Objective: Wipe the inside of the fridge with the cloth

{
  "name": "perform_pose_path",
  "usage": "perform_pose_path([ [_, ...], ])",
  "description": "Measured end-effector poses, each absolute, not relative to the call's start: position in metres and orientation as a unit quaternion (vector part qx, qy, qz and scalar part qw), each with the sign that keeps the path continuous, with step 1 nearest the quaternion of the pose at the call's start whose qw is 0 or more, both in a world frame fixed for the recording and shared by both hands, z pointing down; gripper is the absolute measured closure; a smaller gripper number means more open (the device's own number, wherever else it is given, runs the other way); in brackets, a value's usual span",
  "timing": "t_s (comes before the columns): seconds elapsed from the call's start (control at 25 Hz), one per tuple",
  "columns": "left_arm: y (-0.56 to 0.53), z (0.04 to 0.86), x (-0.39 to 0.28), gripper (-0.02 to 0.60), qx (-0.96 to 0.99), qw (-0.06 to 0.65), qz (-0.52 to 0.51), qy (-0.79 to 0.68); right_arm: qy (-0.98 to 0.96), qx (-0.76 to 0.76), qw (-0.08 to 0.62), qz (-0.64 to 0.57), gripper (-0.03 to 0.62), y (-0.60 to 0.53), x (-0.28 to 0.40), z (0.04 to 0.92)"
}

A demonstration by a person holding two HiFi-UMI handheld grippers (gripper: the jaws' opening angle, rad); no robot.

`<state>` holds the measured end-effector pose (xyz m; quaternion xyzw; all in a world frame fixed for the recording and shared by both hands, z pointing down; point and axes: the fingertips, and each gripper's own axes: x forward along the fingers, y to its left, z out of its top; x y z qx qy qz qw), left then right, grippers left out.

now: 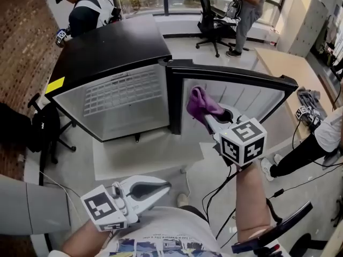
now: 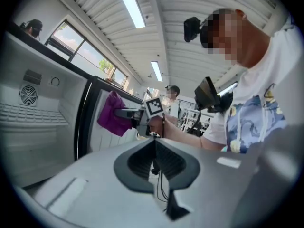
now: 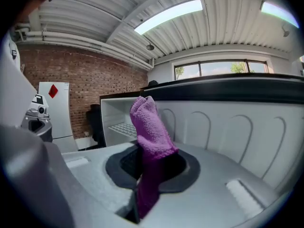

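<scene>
The fingers of your right gripper (image 1: 207, 118) pinch the purple cloth (image 1: 200, 104) (soft, light, likely floppy, so grip a bunched fold) before the open fridge door (image 1: 252, 98); your left gripper (image 1: 164, 185) has its fingers closed, empty.

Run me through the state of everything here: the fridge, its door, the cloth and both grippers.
Mini fridge: open, upright.
Fridge door: swung wide open.
Purple cloth: bunched, gripped, not touching the fridge.
Right gripper: shut on the purple cloth, near the door.
Left gripper: shut, empty, held low.
</scene>
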<state>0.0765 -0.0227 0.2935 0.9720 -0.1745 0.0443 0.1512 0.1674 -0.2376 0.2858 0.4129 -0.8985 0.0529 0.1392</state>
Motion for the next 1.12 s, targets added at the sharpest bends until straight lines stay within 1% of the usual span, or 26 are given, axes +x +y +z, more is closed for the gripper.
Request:
perform_pose_path([
  [0.16, -0.024, 0.294, 0.065, 0.574, 0.969, 0.151, 0.046, -0.191, -0.893, 0.419, 0.157, 0.047, 0.542, -0.253, 0.155, 0.298],
  [0.36, -0.027, 0.295, 0.065, 0.574, 0.968, 0.152, 0.046, -0.193, -0.882, 0.440, 0.156, 0.053, 0.542, -0.260, 0.168, 0.302],
  [0.68, -0.030, 0.295, 0.087, 0.574, 0.974, 0.148, 0.048, -0.165, -0.856, 0.487, 0.169, 0.041, 0.542, -0.263, 0.210, 0.303],
  [1.12, -0.034, 0.296, 0.119, 0.574, 0.980, 0.148, 0.058, -0.124, -0.813, 0.556, 0.166, 0.049, 0.542, -0.255, 0.290, 0.302],
])
